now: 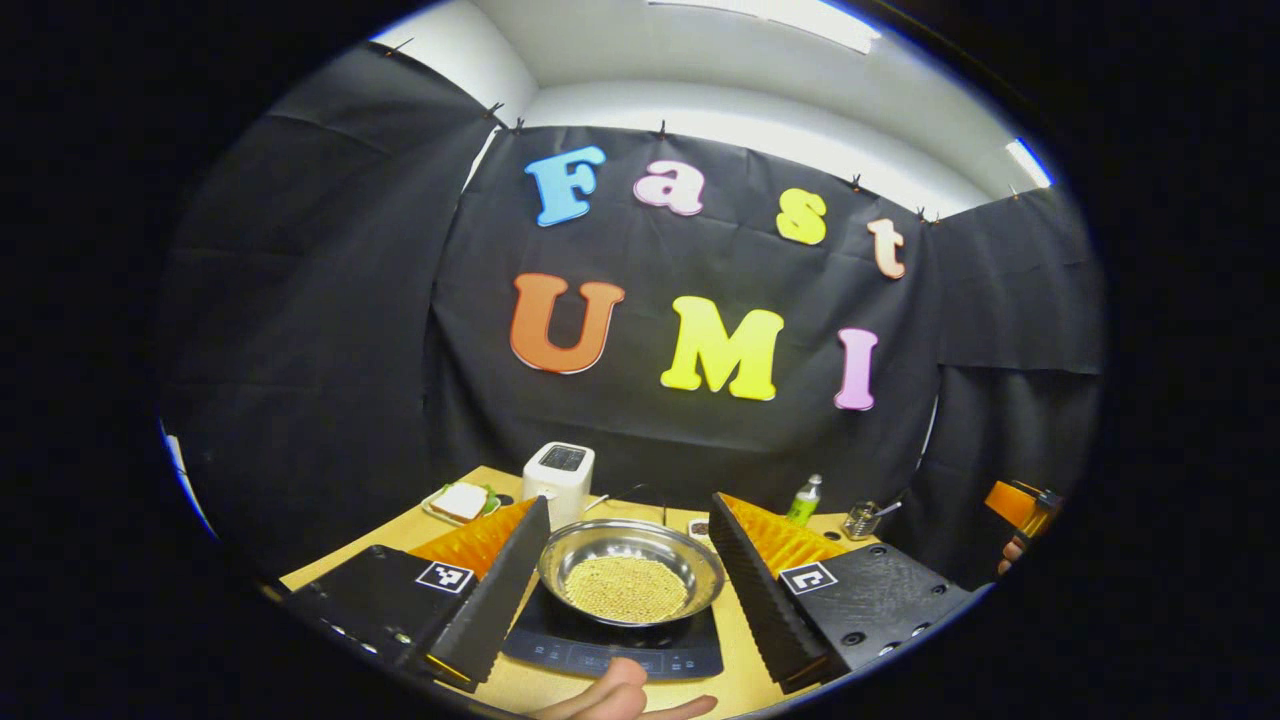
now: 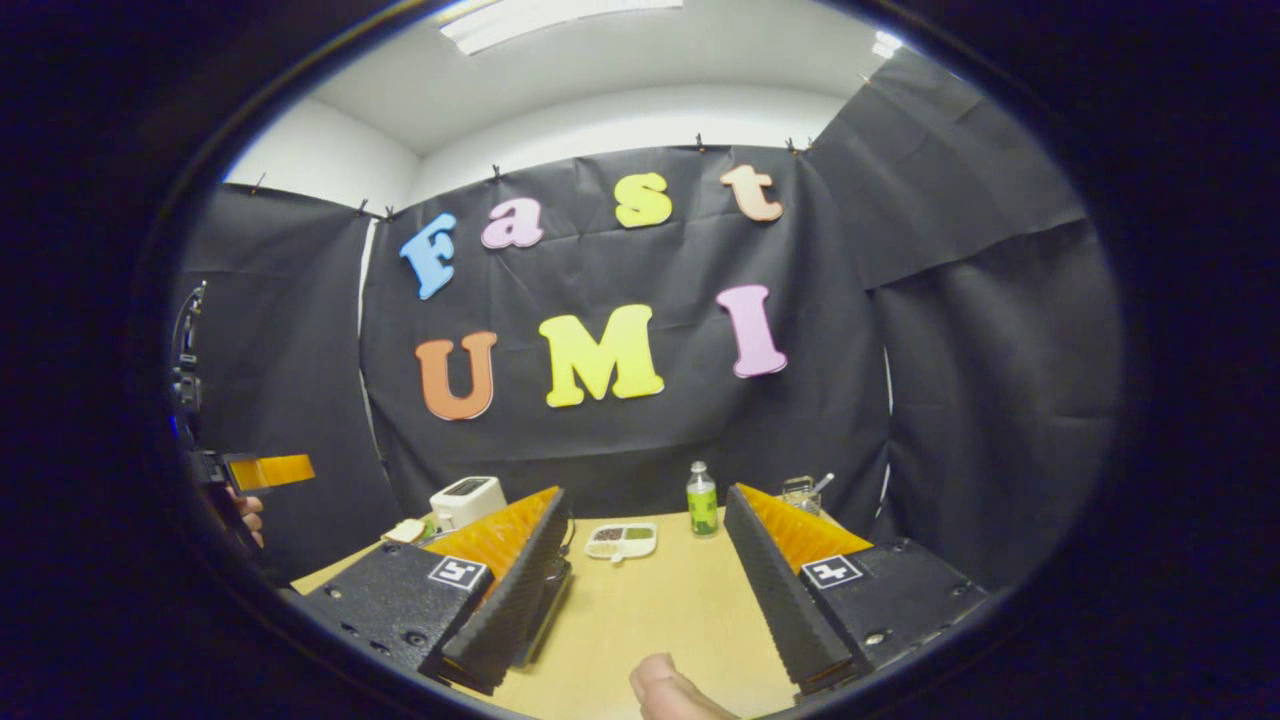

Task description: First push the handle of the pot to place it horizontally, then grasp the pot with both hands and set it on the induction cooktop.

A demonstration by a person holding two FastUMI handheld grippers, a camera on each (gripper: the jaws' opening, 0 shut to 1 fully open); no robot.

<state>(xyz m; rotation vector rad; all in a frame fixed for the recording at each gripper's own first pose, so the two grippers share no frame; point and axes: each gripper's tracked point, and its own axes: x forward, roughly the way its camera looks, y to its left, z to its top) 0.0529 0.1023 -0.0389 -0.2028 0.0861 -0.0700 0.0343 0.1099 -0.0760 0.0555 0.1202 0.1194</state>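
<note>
In the left gripper view a steel pot (image 1: pixel 630 570) holding yellow grains sits on the black induction cooktop (image 1: pixel 560 640). My left gripper (image 1: pixel 632 503) is open, its fingers on either side of the pot and clear of its rim. A thin dark handle (image 1: pixel 640 490) curves behind the pot's far rim. My right gripper (image 2: pixel 645 495) is open over bare tabletop with nothing between its fingers. An edge of the cooktop (image 2: pixel 545 600) peeks out behind its left finger. Each gripper also appears far off in the other's view, the right one (image 1: pixel 1020 505) and the left one (image 2: pixel 265 470).
A white toaster (image 1: pixel 560 475), a plate with a sandwich (image 1: pixel 460 500), a green bottle (image 1: pixel 805 500) and a glass jar (image 1: pixel 862 520) line the back of the wooden table (image 2: pixel 660 610). A small divided dish (image 2: pixel 620 540) lies mid-table. A thumb (image 1: pixel 615 695) shows at the bottom.
</note>
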